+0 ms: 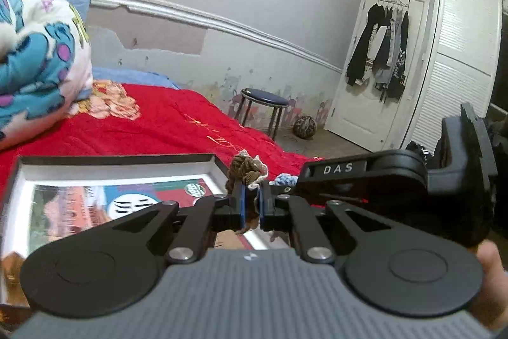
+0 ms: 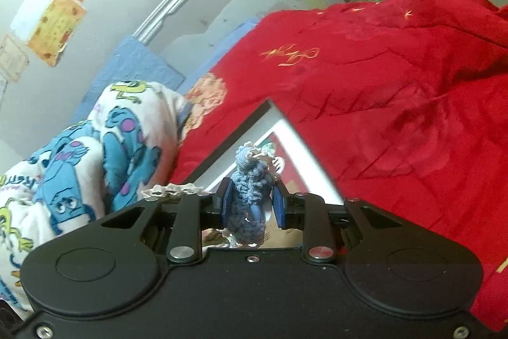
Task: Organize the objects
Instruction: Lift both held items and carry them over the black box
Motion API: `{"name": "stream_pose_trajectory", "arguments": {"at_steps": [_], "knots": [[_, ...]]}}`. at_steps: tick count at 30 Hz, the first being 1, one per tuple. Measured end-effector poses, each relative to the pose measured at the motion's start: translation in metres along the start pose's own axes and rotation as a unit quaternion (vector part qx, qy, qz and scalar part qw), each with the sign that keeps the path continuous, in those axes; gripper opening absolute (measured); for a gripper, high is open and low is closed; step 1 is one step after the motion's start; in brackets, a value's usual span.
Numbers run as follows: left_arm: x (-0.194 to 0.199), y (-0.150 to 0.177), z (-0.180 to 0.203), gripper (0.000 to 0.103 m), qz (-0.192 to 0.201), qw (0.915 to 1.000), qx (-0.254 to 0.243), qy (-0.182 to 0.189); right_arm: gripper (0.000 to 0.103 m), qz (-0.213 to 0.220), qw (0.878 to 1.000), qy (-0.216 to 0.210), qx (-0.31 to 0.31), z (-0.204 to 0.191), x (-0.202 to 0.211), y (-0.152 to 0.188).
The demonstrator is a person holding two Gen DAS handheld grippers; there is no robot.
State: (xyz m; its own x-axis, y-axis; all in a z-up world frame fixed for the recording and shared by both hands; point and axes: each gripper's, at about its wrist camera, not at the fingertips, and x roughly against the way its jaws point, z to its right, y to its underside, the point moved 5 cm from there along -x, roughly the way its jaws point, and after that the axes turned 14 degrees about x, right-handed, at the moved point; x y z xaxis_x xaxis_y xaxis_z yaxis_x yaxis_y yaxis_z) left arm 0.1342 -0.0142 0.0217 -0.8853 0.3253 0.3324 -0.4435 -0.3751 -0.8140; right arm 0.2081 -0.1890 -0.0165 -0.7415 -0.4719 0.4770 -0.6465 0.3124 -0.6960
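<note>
My left gripper (image 1: 252, 196) is shut on a brown crocheted piece (image 1: 246, 170) with a pale edge, held just past the right corner of a black-framed picture (image 1: 95, 196) lying on the red bedspread. My right gripper (image 2: 252, 200) is shut on a blue crocheted piece (image 2: 250, 180) with a pale edge, held above the same framed picture (image 2: 282, 129). The right gripper's body (image 1: 397, 180) shows at the right of the left wrist view, close beside my left gripper, with a bit of the blue piece (image 1: 284, 180) next to it.
A red bedspread (image 2: 397, 84) covers the bed. A cartoon-print blanket (image 2: 95, 148) is bunched at the head, also in the left wrist view (image 1: 35, 59). A dark stool (image 1: 265, 99) and a patterned ball (image 1: 305, 126) stand on the floor by the wall. Clothes hang on a white door (image 1: 377, 53).
</note>
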Motion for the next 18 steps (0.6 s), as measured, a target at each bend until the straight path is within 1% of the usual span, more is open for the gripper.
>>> {"name": "stream_pose_trajectory", "arguments": {"at_steps": [3,6,10,13,18], "knots": [[-0.007,0.006,-0.005,0.01,-0.015,0.9997,0.016,0.007,0.026,0.008,1.0,0.018,0.009,0.006,-0.006,0.0],[-0.009,0.018,-0.009,0.01,-0.028,0.9996,-0.001,0.0,0.026,0.01,1.0,0.025,0.011,0.009,-0.011,0.001],[-0.016,0.03,-0.013,0.01,-0.036,0.9991,-0.019,-0.013,0.026,0.0,0.999,0.03,0.018,0.008,-0.02,0.007],[-0.019,0.037,-0.016,0.011,-0.044,0.9987,-0.02,-0.02,0.026,-0.012,0.999,0.029,0.024,0.003,-0.028,0.014],[-0.022,0.037,-0.02,0.011,-0.045,0.9982,-0.025,-0.03,0.026,-0.028,0.998,0.032,0.051,-0.006,-0.033,0.02]]}}
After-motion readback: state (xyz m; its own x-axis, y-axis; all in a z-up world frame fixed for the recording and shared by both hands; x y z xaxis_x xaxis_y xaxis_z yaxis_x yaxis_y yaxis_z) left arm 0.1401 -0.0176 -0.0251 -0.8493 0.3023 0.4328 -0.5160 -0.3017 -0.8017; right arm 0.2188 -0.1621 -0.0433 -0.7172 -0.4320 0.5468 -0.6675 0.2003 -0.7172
